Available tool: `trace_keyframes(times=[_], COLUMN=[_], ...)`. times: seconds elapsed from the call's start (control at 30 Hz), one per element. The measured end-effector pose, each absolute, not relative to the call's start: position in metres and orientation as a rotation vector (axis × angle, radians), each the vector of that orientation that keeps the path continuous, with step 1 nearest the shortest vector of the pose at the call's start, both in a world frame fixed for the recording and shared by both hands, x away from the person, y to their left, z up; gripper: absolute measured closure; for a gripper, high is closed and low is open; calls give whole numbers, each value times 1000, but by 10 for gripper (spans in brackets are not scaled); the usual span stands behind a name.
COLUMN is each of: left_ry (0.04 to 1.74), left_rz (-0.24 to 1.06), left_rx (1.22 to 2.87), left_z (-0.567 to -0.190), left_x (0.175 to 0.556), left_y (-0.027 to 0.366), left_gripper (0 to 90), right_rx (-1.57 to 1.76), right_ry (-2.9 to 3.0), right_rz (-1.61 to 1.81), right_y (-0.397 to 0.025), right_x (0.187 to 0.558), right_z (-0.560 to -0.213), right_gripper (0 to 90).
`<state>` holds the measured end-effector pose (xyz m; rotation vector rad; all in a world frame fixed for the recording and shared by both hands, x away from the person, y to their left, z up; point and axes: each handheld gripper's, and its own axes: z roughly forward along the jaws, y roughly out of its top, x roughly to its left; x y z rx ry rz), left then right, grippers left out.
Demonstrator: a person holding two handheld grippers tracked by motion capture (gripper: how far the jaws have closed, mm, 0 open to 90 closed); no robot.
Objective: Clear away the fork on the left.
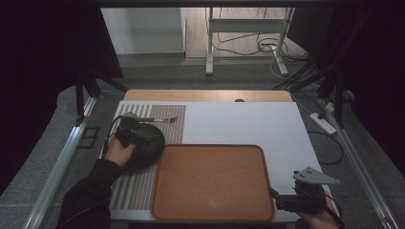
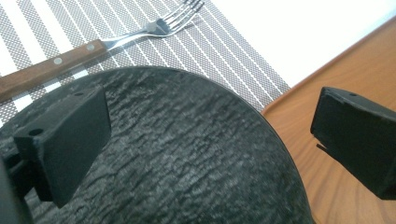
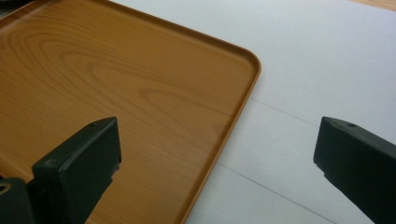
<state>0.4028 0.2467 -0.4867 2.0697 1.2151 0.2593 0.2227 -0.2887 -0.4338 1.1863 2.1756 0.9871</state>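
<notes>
In the high view, a white tabletop [image 1: 239,119] carries a striped mat [image 1: 143,186] along its left edge and a wooden tray [image 1: 210,183] by its near edge. A round black plate [image 1: 148,148] sits on the mat, with its right side just beside the tray's far left corner. The left gripper [image 1: 133,133] is over the plate, and the person's left hand [image 1: 119,151] holds it from the near side. A fork [image 1: 155,119] with a wooden handle lies on the mat just behind the plate, toward the far left corner of the tabletop. The right gripper [image 1: 298,200] is near the near right corner of the tabletop, just beside the tray's right rim.

In the left gripper view, the two black jaws stand wide apart and hold nothing. The dark, rough plate [image 2: 187,158] lies right under them. The fork [image 2: 116,42] lies past the plate's far rim, and the tray [image 2: 355,79] shows on the right.

In the right gripper view, the jaws are also wide apart with nothing between them. The tray's corner [image 3: 243,60] lies below them, next to the white tabletop [image 3: 317,70].
</notes>
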Motion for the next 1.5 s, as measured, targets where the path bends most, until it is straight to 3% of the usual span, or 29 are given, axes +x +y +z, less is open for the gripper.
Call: trace_keyframes(times=[1.17, 1.33, 1.5], left_ry=[1297, 1309, 1324], left_rz=[290, 274, 270], left_rx=[2113, 2125, 2138], left_z=[-498, -499, -497], left_x=[469, 481, 493], left_y=[257, 259, 263], left_gripper=[24, 116, 309], right_rx=[1196, 1197, 1198], right_ry=[2182, 2185, 2186], right_rz=[988, 987, 988], right_y=[-289, -289, -289], right_x=[224, 224, 224], right_z=[-434, -434, -434], right_gripper=[13, 13, 13])
